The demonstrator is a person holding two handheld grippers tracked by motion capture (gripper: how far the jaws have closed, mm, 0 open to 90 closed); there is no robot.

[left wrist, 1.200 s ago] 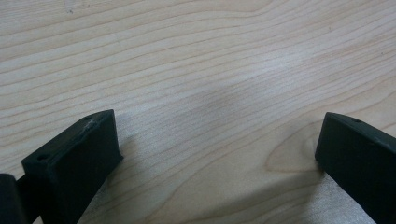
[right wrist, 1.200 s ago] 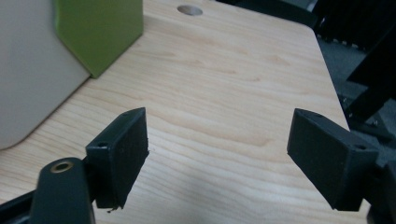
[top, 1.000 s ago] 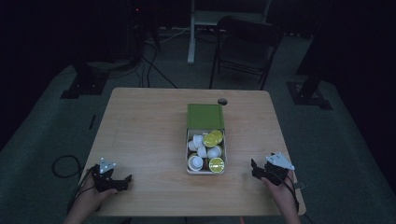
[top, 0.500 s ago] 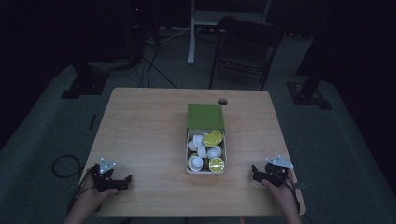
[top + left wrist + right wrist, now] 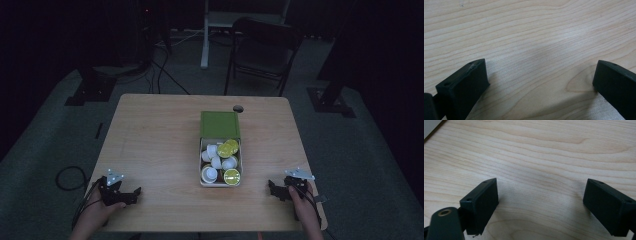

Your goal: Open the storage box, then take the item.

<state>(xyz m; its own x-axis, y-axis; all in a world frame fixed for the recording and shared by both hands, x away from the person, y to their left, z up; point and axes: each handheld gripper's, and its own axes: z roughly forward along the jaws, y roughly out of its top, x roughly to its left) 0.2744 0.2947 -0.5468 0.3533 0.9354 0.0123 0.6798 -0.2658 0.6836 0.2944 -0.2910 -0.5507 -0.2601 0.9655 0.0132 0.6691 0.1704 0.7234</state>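
A green box (image 5: pixel 220 125) with its lid folded back sits at the middle of the wooden table (image 5: pixel 160 135). Its tray holds several small capsules (image 5: pixel 219 162), some white and some with yellow-green tops. My left gripper (image 5: pixel 131 194) rests near the front left corner of the table, held by a hand, open with nothing between its jaws. In the left gripper view the left gripper (image 5: pixel 540 75) spans bare wood. My right gripper (image 5: pixel 273 189) rests near the front right corner, open and empty. The right gripper (image 5: pixel 541 196) also stands over bare wood in its own view.
A small dark hole (image 5: pixel 238 108) lies in the tabletop just behind the box. A black chair (image 5: pixel 262 50) and a white stand (image 5: pixel 206 35) are behind the table on the dark floor. Cables (image 5: pixel 65 177) trail off the left side.
The right gripper has come down and slightly toward the front edge of the table. The left gripper and the box have stayed put.
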